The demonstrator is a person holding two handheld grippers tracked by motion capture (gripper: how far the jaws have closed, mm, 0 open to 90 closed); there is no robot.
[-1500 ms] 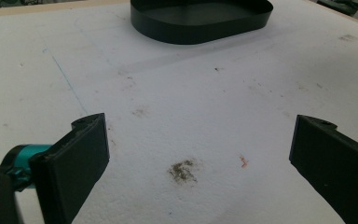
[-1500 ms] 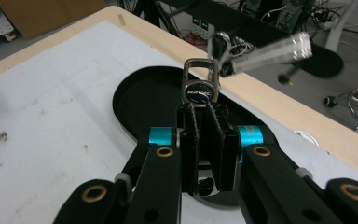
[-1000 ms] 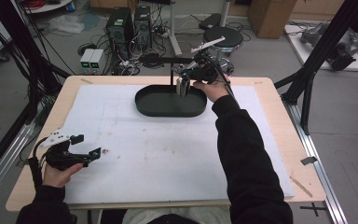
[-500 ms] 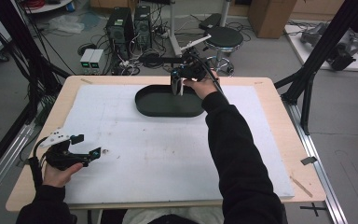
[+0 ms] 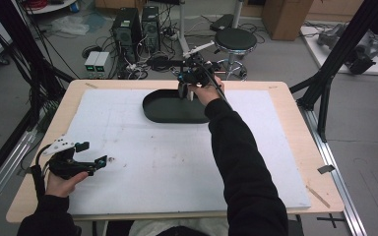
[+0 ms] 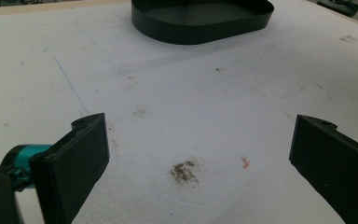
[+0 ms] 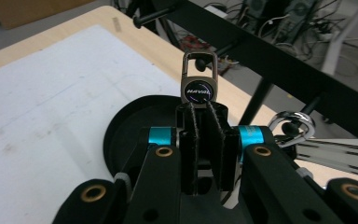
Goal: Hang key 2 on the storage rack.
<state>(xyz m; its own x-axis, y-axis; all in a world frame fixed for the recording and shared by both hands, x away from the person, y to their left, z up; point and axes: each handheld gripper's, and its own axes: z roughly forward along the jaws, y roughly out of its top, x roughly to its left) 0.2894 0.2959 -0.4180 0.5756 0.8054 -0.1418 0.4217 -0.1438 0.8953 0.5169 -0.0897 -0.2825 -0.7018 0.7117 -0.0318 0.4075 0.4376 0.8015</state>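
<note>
My right gripper (image 5: pixel 185 91) hangs over the far rim of a black oval tray (image 5: pixel 163 112) at the back of the table. In the right gripper view its jaws are shut on a silver metal key fob (image 7: pixel 198 78) with a dark round emblem; the fob's loop sticks out past the fingertips, above the tray (image 7: pixel 129 122). A steel key ring (image 7: pixel 292 124) dangles to the right of the gripper (image 7: pixel 200 117). My left gripper (image 5: pixel 97 161) rests near the table's front left, open, with nothing between its pads (image 6: pixel 81 154). The tray (image 6: pixel 200 24) lies far ahead of it.
A white foam sheet (image 5: pixel 177 162) covers the wooden table (image 5: pixel 295 147); it carries small stains (image 6: pixel 184 170). Behind the table are a black stool (image 5: pixel 235 40), computer cases and cables on the floor. Black frame struts stand at both sides.
My right gripper has moved a little to the left over the tray's far side, still holding the fob. The left gripper has stayed put.
</note>
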